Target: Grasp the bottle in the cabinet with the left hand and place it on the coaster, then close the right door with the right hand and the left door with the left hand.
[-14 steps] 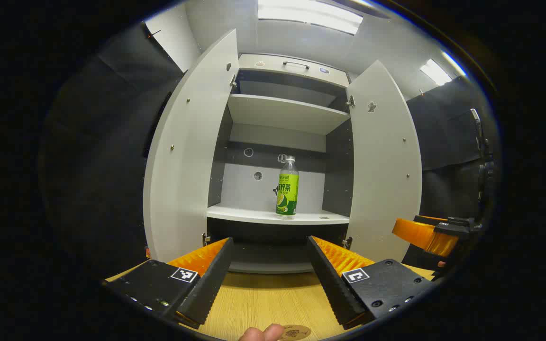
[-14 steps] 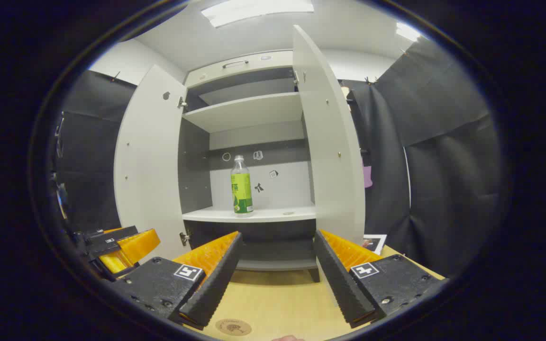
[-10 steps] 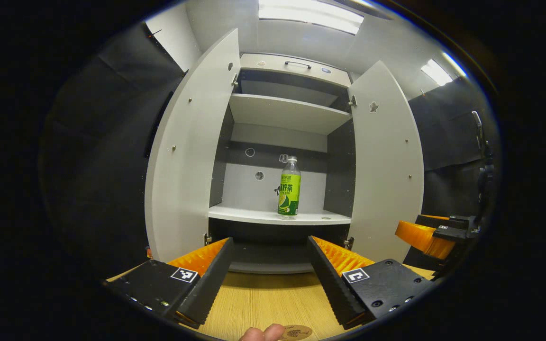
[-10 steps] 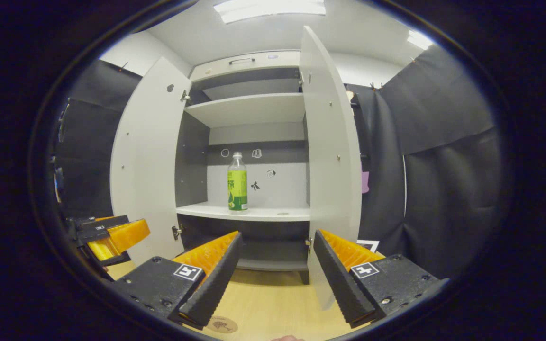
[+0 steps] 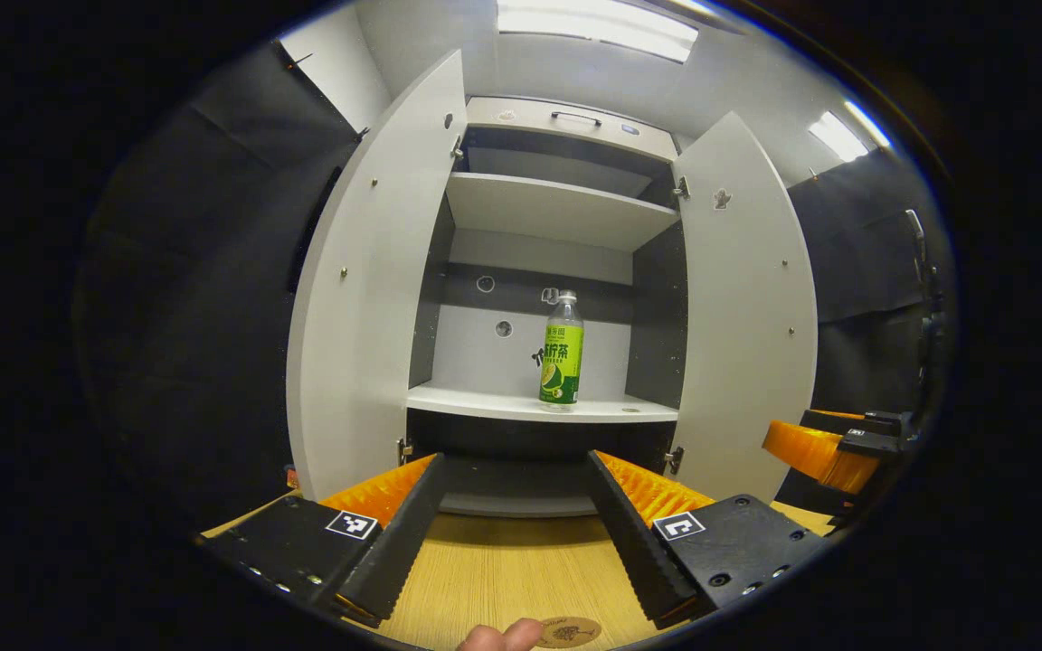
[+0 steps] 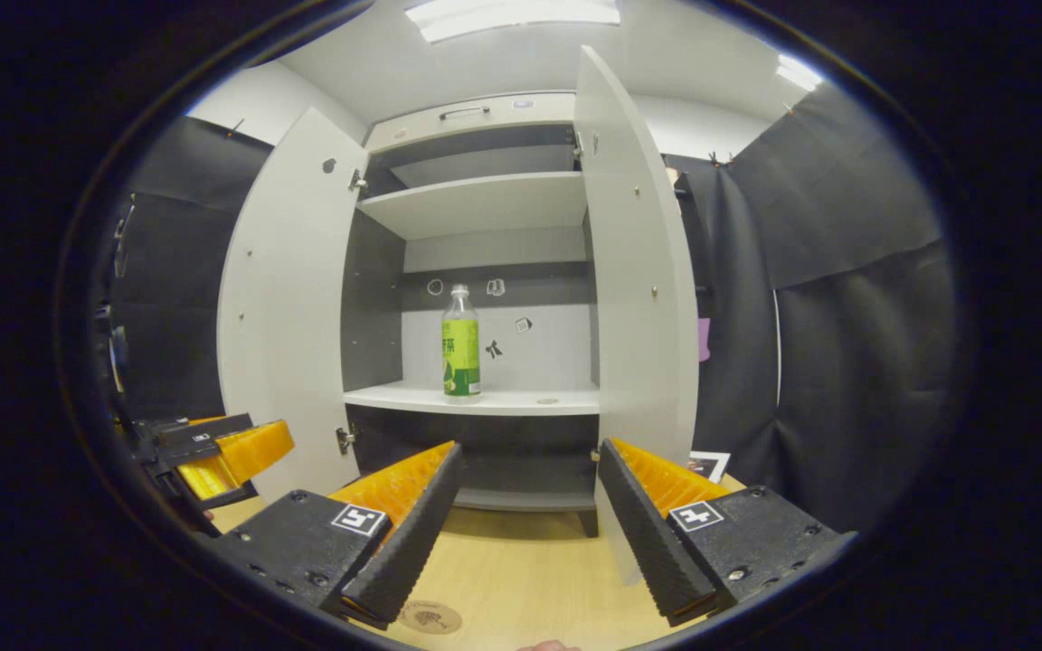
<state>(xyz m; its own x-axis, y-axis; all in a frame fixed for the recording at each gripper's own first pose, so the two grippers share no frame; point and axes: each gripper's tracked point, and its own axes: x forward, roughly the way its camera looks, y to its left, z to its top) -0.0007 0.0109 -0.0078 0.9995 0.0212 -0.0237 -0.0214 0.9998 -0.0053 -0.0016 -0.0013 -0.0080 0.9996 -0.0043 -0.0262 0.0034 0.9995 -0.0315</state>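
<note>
A clear bottle with a green label [image 5: 562, 353] [image 6: 460, 344] stands upright on the lower shelf [image 5: 539, 409] of a white cabinet whose left door [image 5: 367, 280] and right door [image 5: 747, 298] both hang wide open. A round brown coaster [image 5: 568, 631] [image 6: 429, 617] lies on the wooden table [image 5: 503, 570] near its front edge. My left gripper [image 5: 510, 533] is open, well short of the cabinet, with nothing between its fingers. My right gripper [image 6: 525, 529] is open too, empty, facing the cabinet; it also appears at the right edge of the left gripper view [image 5: 824, 448].
An upper shelf [image 5: 557, 208] sits empty above the bottle. A fingertip [image 5: 498, 637] pokes in beside the coaster. A small card [image 6: 709, 465] lies on the table past the right door. Black cloth walls flank the cabinet.
Both views have shifted slightly, with the cabinet and bottle drifting a little to the right in the left gripper view. Both grippers stay open and the bottle has not moved on its shelf.
</note>
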